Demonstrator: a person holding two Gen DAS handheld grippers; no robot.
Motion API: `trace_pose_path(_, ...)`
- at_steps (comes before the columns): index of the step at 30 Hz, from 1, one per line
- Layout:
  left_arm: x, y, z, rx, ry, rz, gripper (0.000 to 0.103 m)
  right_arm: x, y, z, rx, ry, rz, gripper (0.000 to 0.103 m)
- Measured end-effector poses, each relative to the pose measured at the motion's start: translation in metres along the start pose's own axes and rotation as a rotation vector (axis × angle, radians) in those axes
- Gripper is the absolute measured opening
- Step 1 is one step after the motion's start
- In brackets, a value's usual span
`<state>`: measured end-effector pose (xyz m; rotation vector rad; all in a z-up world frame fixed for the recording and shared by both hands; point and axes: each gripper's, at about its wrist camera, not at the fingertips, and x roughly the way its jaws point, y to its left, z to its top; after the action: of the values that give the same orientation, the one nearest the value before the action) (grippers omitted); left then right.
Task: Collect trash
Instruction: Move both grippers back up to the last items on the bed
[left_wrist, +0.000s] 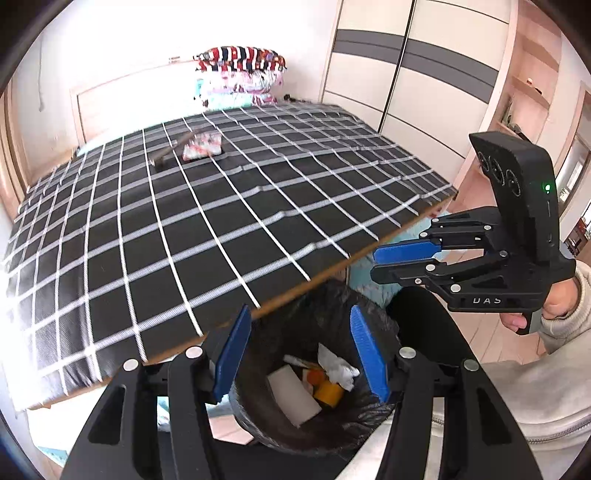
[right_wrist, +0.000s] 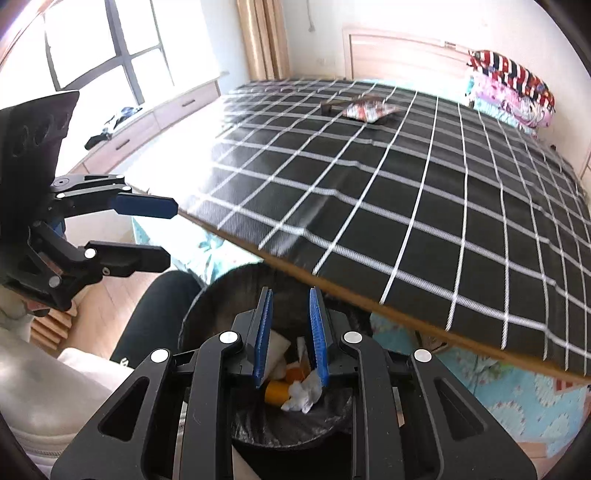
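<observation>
The bed cover (left_wrist: 207, 229) is black with white squares. At 6 o'clock, the black bin (left_wrist: 332, 302) holds white paper (left_wrist: 334, 365) and a yellow roll (left_wrist: 328, 393).

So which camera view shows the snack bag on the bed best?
The right wrist view: there the snack bag lies sharper, its red and white print readable, a dark stick beside it. The left wrist view shows the same bag blurred by motion and glare.
</observation>
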<state>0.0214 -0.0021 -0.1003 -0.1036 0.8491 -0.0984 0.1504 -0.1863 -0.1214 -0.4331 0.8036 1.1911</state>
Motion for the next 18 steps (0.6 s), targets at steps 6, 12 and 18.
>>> trace_pose_path(6, -0.005, 0.009, 0.023, 0.030, -0.032, 0.035, 0.054, -0.004, -0.010, 0.018, 0.005, -0.042, -0.017, 0.021)
trace_pose_path(12, -0.008, 0.027, 0.047, 0.052, -0.074, 0.067, 0.054, -0.001, -0.023, 0.043, 0.010, -0.077, -0.036, 0.023)
trace_pose_path(18, 0.003, 0.053, 0.067, 0.043, -0.079, 0.101, 0.054, 0.009, -0.037, 0.074, 0.011, -0.100, -0.056, 0.023)
